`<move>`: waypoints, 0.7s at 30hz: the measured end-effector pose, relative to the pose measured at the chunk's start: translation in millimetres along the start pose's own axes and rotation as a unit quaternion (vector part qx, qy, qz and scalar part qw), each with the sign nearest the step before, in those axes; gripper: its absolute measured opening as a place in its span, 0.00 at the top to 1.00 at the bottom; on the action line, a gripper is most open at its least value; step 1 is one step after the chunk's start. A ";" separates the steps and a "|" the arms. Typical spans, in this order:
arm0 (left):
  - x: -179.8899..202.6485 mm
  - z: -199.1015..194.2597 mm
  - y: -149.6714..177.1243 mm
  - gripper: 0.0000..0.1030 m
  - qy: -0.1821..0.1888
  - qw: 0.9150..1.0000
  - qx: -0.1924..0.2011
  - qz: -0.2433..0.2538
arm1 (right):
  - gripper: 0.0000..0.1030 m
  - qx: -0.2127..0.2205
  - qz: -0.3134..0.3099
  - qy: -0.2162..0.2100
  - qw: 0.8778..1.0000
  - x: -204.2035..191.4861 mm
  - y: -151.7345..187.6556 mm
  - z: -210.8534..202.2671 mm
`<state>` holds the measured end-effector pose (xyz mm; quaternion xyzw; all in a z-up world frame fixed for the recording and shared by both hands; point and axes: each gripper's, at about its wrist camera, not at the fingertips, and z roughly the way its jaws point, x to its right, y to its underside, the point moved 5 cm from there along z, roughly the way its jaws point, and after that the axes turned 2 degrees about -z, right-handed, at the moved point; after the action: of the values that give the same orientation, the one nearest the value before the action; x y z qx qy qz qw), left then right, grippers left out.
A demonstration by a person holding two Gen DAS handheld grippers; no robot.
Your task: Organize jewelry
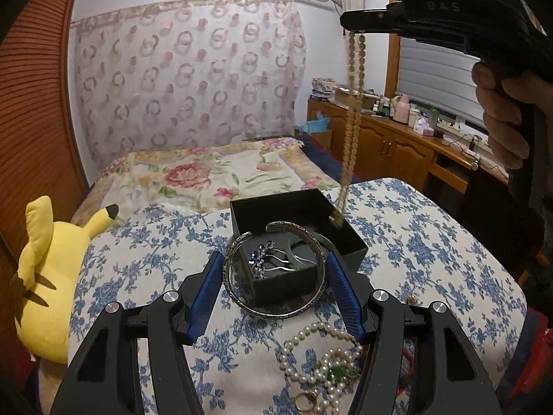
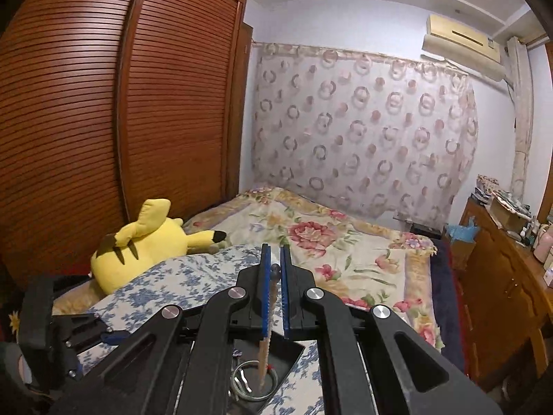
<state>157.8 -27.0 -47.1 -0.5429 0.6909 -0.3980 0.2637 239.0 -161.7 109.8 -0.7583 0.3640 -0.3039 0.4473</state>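
**Beads over the box, bangle in hand, pearls still waiting**

From my remote seat, I have both tools busy above the black box [image 1: 349,242], which sits open on the blue-flowered cloth [image 1: 432,242] at the foot of the bed. My right gripper [image 1: 356,22], raised high, has its jaws pressed together on the top of one beige bead strand [image 1: 354,110]; the strand hangs straight down, and its lower end reaches into the far corner of the box. My left gripper [image 1: 274,287] stands part-way spread, its blue pads [image 1: 342,287] against either side of one silver open bangle [image 1: 273,311], held just in front of the box and tipped toward the camera.

I judge the job to be roughly half done. One purple-stoned hairpin [image 1: 264,259] already lies inside the box. The strand is not yet let go, and the bangle is not yet in. On the cloth near me remain one white pearl necklace [image 1: 311,356], bunched around a green stone [image 1: 340,373], and one gold ring [image 1: 307,399]. Whether smaller pieces lie hidden in that heap, I cannot tell.

My count: one box, one strand, one bangle, one hairpin, one pearl necklace, one ring. One yellow plush toy [image 1: 52,276] looks on from the left.
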 end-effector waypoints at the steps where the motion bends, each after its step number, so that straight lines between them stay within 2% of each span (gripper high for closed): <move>1: -0.7 2.0 -1.1 0.43 -0.001 1.000 0.000 -0.001 | 0.94 -0.002 -0.001 0.003 1.000 2.1 0.5 4.7; 6: -4.0 15.3 -10.2 0.43 -0.001 1.000 -0.002 -0.006 | 0.94 -0.030 -0.009 0.017 0.999 4.6 15.5 32.8; 13: -12.3 48.0 -16.1 0.43 -0.006 1.000 -0.022 -0.016 | 0.93 -0.126 0.013 0.004 0.992 1.9 88.1 85.0; 18: -17.0 63.2 -17.0 0.43 -0.011 0.999 -0.033 -0.023 | 0.92 -0.151 0.024 -0.006 0.988 -0.1 111.4 96.4; 20: -17.3 67.9 -18.3 0.43 -0.013 0.999 -0.036 -0.023 | 0.67 -0.150 0.031 -0.009 0.988 1.2 113.9 93.4; 21: -17.0 70.6 -19.2 0.43 -0.014 0.999 -0.037 -0.022 | 0.64 -0.146 0.034 -0.009 0.989 2.9 114.3 90.2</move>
<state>229.0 -31.0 -70.7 -0.5730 0.6891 -0.3702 0.2444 279.5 -161.1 -30.0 -0.8055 0.4261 -0.2255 0.3446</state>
